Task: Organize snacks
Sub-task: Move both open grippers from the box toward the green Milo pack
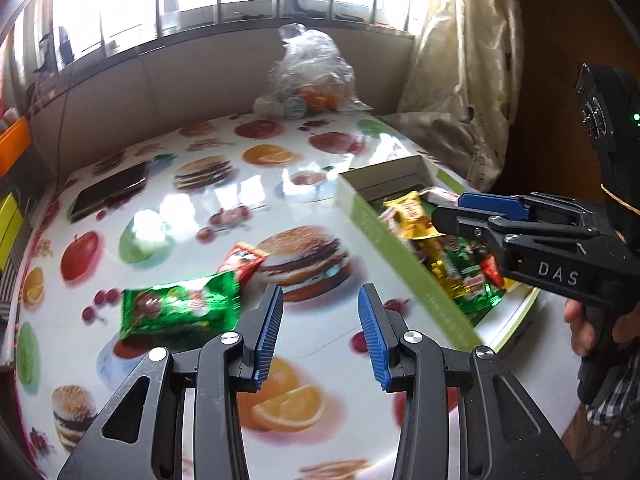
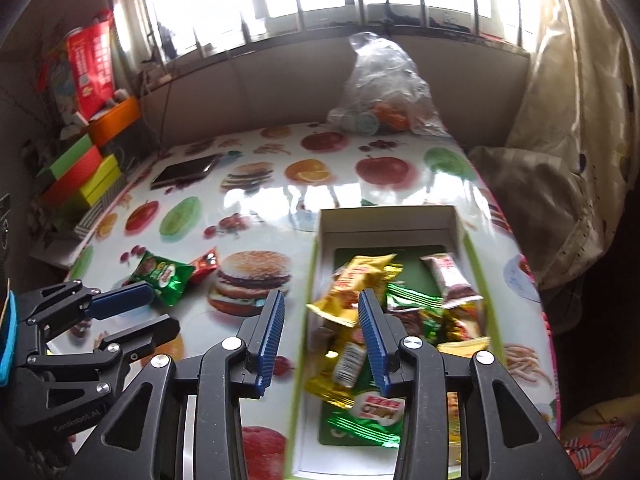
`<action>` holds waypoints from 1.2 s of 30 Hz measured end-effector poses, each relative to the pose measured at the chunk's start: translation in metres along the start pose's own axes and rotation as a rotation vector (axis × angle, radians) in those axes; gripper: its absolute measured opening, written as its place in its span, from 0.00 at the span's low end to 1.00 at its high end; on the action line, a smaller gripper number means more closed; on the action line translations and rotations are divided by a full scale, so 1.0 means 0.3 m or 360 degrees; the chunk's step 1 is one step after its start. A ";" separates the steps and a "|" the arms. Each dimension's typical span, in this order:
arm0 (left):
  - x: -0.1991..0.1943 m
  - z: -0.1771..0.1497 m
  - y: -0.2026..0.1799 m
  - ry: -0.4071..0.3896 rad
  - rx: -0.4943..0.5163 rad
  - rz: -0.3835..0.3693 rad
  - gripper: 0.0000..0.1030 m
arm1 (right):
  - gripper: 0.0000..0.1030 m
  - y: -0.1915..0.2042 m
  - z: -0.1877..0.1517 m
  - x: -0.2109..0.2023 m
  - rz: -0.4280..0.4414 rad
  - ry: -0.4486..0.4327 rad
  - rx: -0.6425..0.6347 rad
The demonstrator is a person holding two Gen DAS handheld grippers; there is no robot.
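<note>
A green snack packet [image 1: 180, 310] lies on the fruit-print table, with a small red packet [image 1: 242, 262] just behind it. Both also show in the right wrist view: the green packet [image 2: 162, 274] and the red packet [image 2: 205, 265]. My left gripper [image 1: 320, 336] is open and empty, just right of the green packet. A green-rimmed cardboard box [image 2: 308, 280] holds several yellow, green and brown snack packets [image 2: 400, 312]. My right gripper [image 2: 322, 340] is open and empty, over the box's left wall. It also shows in the left wrist view [image 1: 456, 210], above the box [image 1: 384, 232].
A dark phone [image 2: 186, 170] lies at the table's far left. A clear plastic bag [image 2: 386, 88] with oranges stands at the back. Coloured boxes [image 2: 80, 176] are stacked left of the table. A curtain and cushion [image 2: 540, 184] are on the right.
</note>
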State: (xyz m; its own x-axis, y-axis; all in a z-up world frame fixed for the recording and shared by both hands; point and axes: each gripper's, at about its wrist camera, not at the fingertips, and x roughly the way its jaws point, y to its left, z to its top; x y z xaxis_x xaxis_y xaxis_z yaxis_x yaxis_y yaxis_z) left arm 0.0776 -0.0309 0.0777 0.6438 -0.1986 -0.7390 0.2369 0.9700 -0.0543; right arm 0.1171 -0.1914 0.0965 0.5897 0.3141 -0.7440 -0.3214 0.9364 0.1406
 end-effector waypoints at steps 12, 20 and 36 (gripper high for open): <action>-0.035 -0.078 0.249 0.0020 -0.0219 0.0120 0.39 | 0.47 0.206 0.039 0.117 0.0201 0.0076 -0.0216; -0.043 -0.105 0.337 0.0026 -0.0291 0.0156 0.39 | 0.48 0.363 0.048 0.212 0.0309 0.0144 -0.0403; -0.043 -0.180 0.487 0.0066 -0.0458 0.0216 0.39 | 0.52 0.576 0.059 0.384 0.0484 0.0322 -0.0721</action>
State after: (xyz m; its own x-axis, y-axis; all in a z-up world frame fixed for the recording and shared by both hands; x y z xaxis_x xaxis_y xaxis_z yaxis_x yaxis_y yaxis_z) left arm 0.0647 0.1209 0.0430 0.6238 -0.0647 -0.7789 -0.0684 0.9882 -0.1368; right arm 0.1426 0.0095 0.0465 0.2823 0.4804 -0.8304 -0.7654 0.6346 0.1070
